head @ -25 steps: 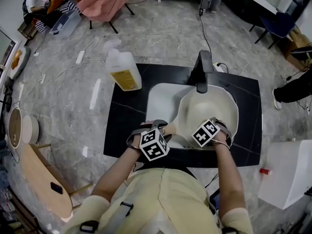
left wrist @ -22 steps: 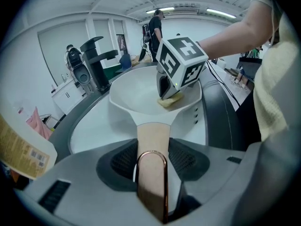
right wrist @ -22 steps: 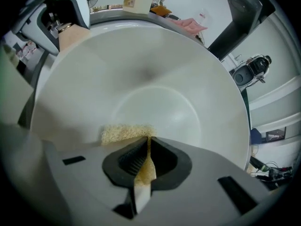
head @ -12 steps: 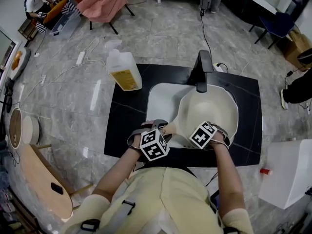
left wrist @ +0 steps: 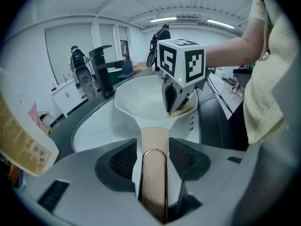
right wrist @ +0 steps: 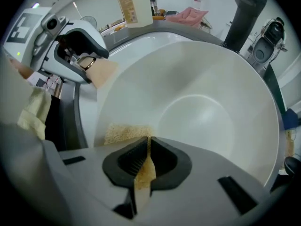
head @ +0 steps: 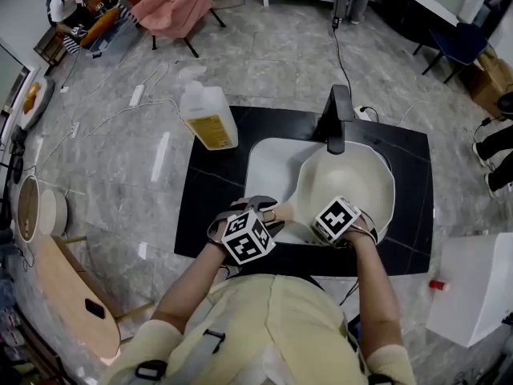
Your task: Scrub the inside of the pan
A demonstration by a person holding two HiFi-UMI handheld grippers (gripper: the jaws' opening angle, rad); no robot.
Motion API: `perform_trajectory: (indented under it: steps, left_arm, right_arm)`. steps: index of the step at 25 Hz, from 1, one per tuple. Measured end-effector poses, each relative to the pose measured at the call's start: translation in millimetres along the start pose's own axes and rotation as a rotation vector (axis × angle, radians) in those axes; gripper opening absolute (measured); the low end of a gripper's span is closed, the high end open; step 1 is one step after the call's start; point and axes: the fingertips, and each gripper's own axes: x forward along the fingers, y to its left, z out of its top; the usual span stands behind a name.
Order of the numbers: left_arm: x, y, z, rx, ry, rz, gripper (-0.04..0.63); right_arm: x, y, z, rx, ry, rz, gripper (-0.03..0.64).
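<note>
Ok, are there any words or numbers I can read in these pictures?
No words or numbers can be read.
Bottle label: print too small and blurred.
Cube on the left tool, cube on the right tool: only black-and-white square patterns.

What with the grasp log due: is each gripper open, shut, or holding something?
Left gripper: closed on pan handle.
Right gripper: closed on sponge.

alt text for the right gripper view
The right gripper is shut on a yellow scrub pad lying against the inner wall of a white pan. At upper left the left gripper holds the pan's beige handle; a black faucet stands behind.
</note>
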Motion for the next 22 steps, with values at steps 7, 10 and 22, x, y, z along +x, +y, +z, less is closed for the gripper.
perform_trajectory:
  steps: [7,10,22]
  left_arm:
    - [-18,1,16,-0.103,-0.101,-0.018,0.216]
    - [-27,6,25,-0.173,-0.158,-0.024,0.215]
    - [-75,35,70,-0.529,-0.507,-0.088,0.209]
  right_arm:
    - [-12,9,19,0.094,-0.101,0.056,0.035]
    - [-16,9,24,0.133,-0.140,0.067,0.035]
    - [-40,11,49,0.279,-0.348,0.135,0.035]
